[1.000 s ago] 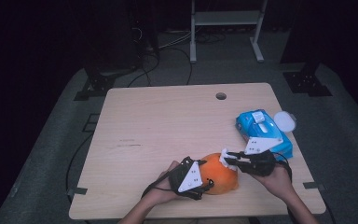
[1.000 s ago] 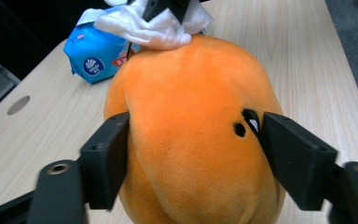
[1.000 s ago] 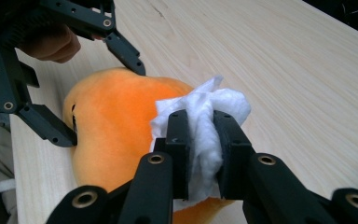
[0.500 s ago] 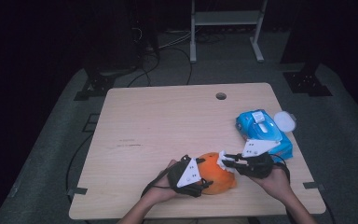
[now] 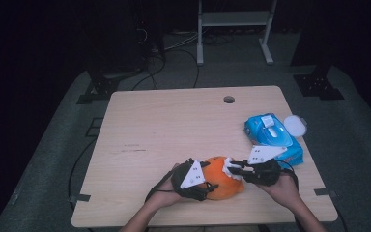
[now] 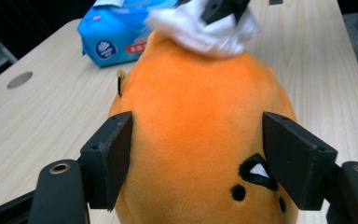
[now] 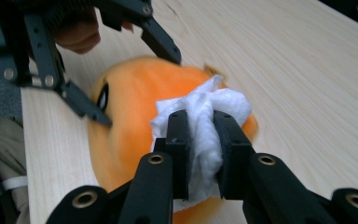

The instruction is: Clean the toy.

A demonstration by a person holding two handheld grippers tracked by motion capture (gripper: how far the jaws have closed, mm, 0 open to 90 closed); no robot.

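The left gripper (image 6: pixel 196 158) has just been closing its jaws, which now squeeze the flanks of an orange plush toy (image 6: pixel 191 140). The right gripper (image 7: pixel 200 140) is clamped on a white wipe (image 7: pixel 205 116) pressed against the toy's top. The toy lies near the worktop's (image 5: pixel 174 121) front edge; it looks soft, light and squashy, best held across its sides.

The table (image 5: pixel 174 125) is viewed from above; both gripper views are close, sharing the orange plush toy (image 6: pixel 200 140).
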